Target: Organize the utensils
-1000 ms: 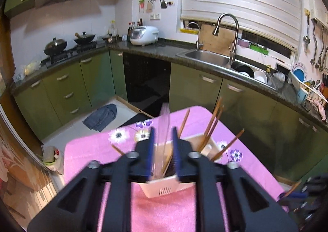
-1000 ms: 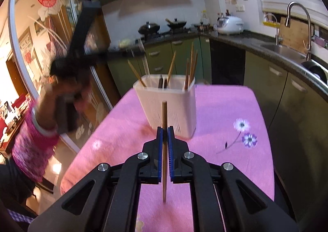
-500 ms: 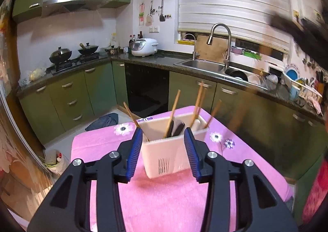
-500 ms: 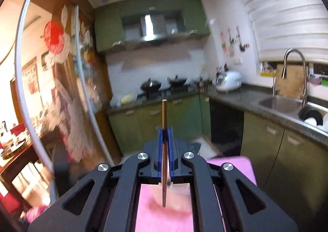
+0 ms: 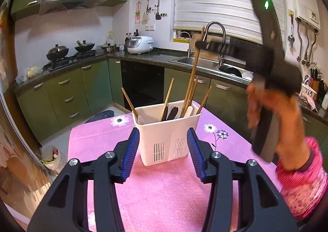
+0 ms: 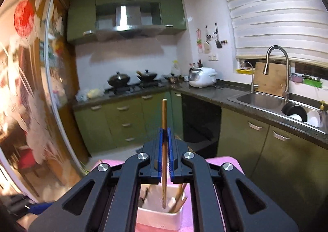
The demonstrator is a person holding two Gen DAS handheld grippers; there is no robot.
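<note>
Left gripper [image 5: 163, 150] fingers wide apart, flanking white utensil holder [image 5: 167, 131]; right gripper [image 6: 163, 148] fingers clamped on upright chopstick [image 6: 164, 121]

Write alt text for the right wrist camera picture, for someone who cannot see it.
The right gripper, its blue-padded jaws shut on a wooden chopstick, holds it upright with its lower end over a white utensil holder that already has chopsticks in it. Behind is a kitchen with green cabinets, a stove with woks and a steel sink.
</note>
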